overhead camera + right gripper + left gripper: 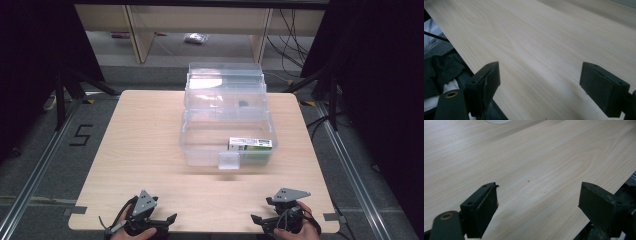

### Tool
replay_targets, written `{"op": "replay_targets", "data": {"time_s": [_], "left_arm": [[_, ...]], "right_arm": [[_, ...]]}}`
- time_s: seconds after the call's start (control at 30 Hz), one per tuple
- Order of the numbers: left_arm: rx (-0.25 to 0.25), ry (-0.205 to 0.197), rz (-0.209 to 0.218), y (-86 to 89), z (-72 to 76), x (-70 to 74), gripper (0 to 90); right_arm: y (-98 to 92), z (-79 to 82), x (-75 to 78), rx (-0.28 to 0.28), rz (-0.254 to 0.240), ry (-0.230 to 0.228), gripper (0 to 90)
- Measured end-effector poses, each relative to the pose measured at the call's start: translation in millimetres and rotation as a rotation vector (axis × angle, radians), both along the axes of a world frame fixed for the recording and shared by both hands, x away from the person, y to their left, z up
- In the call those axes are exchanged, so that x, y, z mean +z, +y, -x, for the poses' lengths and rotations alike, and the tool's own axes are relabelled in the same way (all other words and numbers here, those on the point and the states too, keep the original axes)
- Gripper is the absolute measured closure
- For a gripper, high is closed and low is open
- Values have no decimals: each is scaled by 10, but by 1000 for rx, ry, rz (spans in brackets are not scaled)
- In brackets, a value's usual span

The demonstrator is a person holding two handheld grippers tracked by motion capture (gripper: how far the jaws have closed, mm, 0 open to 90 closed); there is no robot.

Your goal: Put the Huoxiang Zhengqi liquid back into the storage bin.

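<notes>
A clear plastic box (226, 127) with its lid tipped back stands at the middle of the wooden table (140, 150). Inside it, at the front right, lies a small green-and-white carton (250, 144). A small dark item (243, 104) shows through the raised lid. My left gripper (167, 220) rests open at the table's near left edge, jaws wide over bare wood (536, 177). My right gripper (257, 220) sits open at the near right edge, also over bare wood (541, 50). Both are far from the box.
A latch tab (229, 161) hangs at the box's front. Black stands and cables flank the table. A "5" mark (80, 135) is on the floor at left. Wooden furniture legs and a small bag (194, 38) lie beyond the table.
</notes>
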State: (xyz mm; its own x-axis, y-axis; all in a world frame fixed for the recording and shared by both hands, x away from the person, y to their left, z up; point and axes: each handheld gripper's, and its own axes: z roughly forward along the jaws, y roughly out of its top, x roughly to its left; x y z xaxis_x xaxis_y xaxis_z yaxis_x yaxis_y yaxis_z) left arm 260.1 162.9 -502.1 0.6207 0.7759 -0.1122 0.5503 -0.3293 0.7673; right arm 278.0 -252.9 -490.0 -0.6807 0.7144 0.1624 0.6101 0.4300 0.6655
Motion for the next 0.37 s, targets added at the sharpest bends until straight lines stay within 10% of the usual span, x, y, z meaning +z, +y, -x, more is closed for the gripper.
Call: {"op": "replay_targets", "data": {"time_s": [0.37], "left_arm": [[-3, 0, -14, 1, -8, -3, 149]], "right_arm": [[-30, 15, 0, -3, 1, -4, 173]]}}
